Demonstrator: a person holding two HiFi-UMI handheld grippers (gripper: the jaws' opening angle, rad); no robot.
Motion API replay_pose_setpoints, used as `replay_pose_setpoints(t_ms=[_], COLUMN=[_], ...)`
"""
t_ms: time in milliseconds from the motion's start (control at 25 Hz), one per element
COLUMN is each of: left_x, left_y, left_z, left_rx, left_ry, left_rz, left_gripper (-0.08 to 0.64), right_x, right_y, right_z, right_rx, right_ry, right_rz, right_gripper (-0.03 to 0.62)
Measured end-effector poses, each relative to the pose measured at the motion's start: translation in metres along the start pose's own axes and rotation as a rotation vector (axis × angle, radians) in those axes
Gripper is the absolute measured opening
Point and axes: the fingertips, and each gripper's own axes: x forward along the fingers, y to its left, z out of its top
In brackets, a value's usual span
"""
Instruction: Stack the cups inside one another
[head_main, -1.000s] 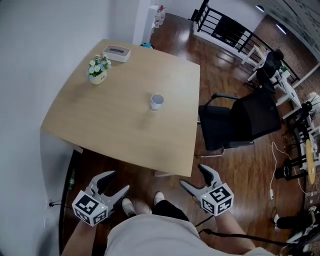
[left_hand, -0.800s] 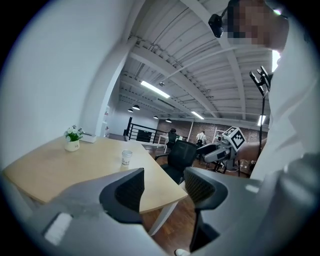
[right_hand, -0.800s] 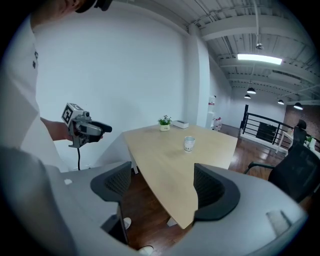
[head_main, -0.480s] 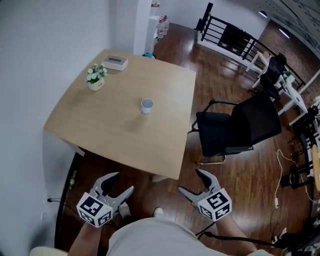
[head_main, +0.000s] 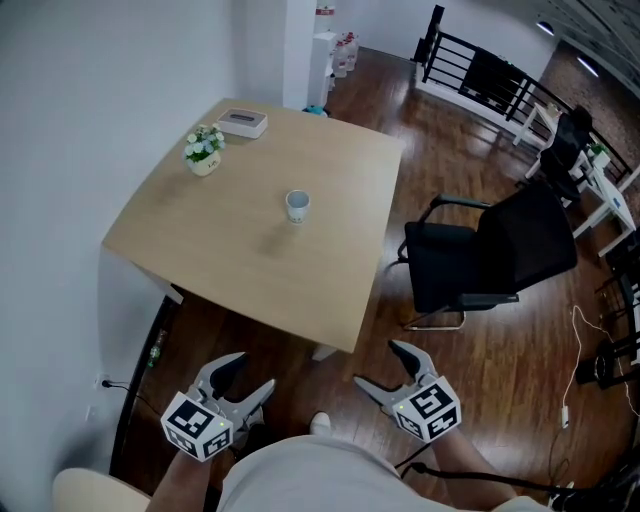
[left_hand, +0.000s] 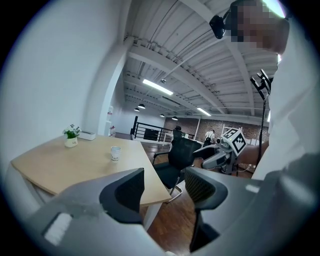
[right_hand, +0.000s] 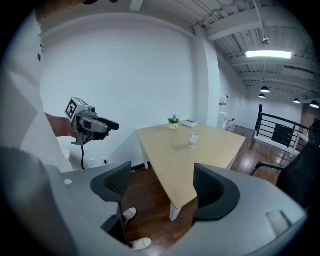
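A white cup (head_main: 297, 205) stands alone near the middle of the light wooden table (head_main: 230, 270); it also shows small in the left gripper view as the cup (left_hand: 115, 153) and in the right gripper view as the cup (right_hand: 193, 139). Whether it is one cup or several nested I cannot tell. Both grippers hang low in front of the person, well short of the table. My left gripper (head_main: 247, 377) is open with nothing between its jaws. My right gripper (head_main: 383, 367) is open and empty too.
A small potted plant (head_main: 203, 150) and a white tissue box (head_main: 243, 122) sit at the table's far left corner. A black office chair (head_main: 485, 255) stands right of the table. The person's shoes (right_hand: 137, 229) are on the dark wooden floor.
The view has drifted back and to the left of the table, so the table sits a little farther right and higher. Both grippers have stayed open and low.
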Motion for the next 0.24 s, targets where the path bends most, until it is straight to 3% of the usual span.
replay_pose_setpoints(t_ms=[240], left_x=[0.0012], left_y=[-0.0041], left_z=[-0.0001], left_rx=[-0.001], left_ry=[0.003], left_rz=[0.008], left_gripper=[0.272], right_x=[0.0031], right_y=[0.0019], right_z=[0.0006], right_rx=[-0.009], right_ry=[-0.001], right_rz=[0.017], right_gripper=[0.385])
